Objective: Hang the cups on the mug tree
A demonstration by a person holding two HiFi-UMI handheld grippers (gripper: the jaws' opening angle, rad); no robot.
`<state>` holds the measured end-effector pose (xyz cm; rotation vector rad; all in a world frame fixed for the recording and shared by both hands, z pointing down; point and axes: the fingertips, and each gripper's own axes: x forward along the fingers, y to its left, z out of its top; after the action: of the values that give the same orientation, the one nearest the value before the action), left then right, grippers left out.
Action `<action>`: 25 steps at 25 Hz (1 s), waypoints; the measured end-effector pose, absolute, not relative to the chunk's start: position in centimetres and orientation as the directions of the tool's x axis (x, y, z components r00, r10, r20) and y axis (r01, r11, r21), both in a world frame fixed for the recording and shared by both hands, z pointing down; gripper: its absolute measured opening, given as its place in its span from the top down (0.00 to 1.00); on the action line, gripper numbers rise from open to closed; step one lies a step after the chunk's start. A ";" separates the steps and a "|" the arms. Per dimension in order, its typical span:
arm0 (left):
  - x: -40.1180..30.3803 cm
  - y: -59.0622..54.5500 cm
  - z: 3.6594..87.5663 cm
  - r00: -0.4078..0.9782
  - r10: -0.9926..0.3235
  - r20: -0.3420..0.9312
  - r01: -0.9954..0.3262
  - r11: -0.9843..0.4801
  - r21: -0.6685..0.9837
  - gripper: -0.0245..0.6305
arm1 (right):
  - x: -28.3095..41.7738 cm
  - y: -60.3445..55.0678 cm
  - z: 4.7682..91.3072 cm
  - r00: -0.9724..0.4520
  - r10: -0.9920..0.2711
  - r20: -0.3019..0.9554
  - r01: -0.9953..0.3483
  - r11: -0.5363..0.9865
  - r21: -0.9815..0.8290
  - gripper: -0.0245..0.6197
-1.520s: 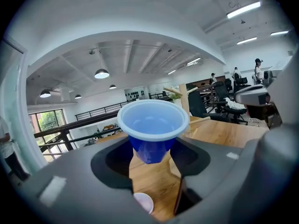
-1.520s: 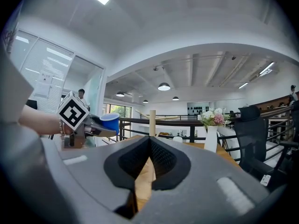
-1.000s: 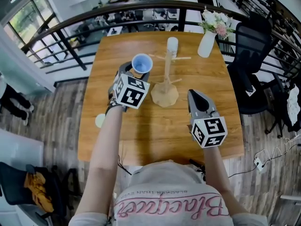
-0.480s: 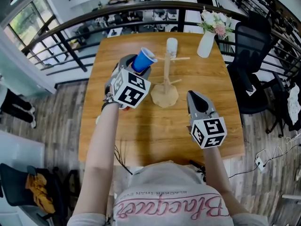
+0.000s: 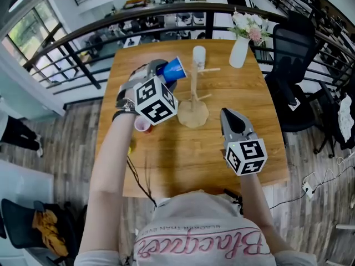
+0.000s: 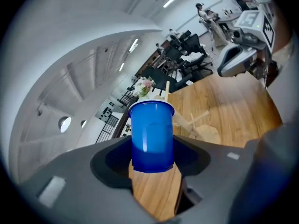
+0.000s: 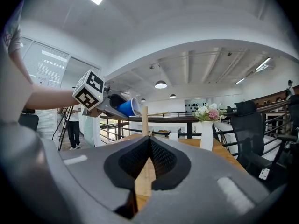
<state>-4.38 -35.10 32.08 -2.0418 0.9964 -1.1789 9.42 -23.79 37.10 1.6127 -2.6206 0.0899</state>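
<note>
the mug tree [image 5: 193,101] stood mid-tabletop [image 5: 183,154], with a rear cup [image 5: 198,54] behind it, a vase [image 5: 239,50] at the far right corner, a side cup [image 5: 142,126] on the tabletop to its left, a held cup [image 5: 174,68] in the left hand-held gripper [image 5: 162,74] just left of its post, and the right hand-held gripper [image 5: 225,113] at its near right.

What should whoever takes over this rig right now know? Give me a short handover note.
Left gripper: shut on the blue cup, held tipped with its mouth toward the mug tree.
Right gripper: shut, empty, pointing at the tree.
White cup stands on the table beyond the tree; pinkish cup sits under the left gripper, partly hidden.
Done: no cup visibly hung.
Left: hang the blue cup on a peg, then the others.
</note>
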 end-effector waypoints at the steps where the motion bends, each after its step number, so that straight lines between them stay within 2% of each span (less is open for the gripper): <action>1: -4.2 -35.2 32.3 0.319 -0.818 0.479 -0.255 -0.561 -0.787 0.55 | 9.5 -23.8 37.1 -0.448 -0.890 0.084 -0.894 0.448 -0.018 0.96; 6: -3.9 -35.6 32.7 0.218 -0.808 0.547 0.057 -0.549 -0.834 0.54 | 9.4 -23.5 37.2 -0.444 -0.892 0.083 -0.896 0.444 -0.023 0.96; 12: -4.0 -36.6 33.4 0.123 -0.815 0.566 0.303 -0.512 -0.803 0.54 | 9.8 -23.5 37.4 -0.433 -0.897 0.084 -0.901 0.432 -0.033 0.96; 20: -3.9 -36.8 34.8 0.078 -0.829 0.554 0.491 -0.451 -0.745 0.53 | 9.9 -23.2 37.5 -0.425 -0.902 0.082 -0.905 0.423 -0.044 0.96; 25: -3.7 -36.9 35.3 0.082 -0.834 0.546 0.493 -0.442 -0.749 0.52 | 10.2 -23.4 37.8 -0.423 -0.903 0.082 -0.906 0.420 -0.053 0.96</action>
<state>-3.65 -36.88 35.27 -1.2943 0.3841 -1.5904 10.18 -23.37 37.78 1.6649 -2.6119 0.1375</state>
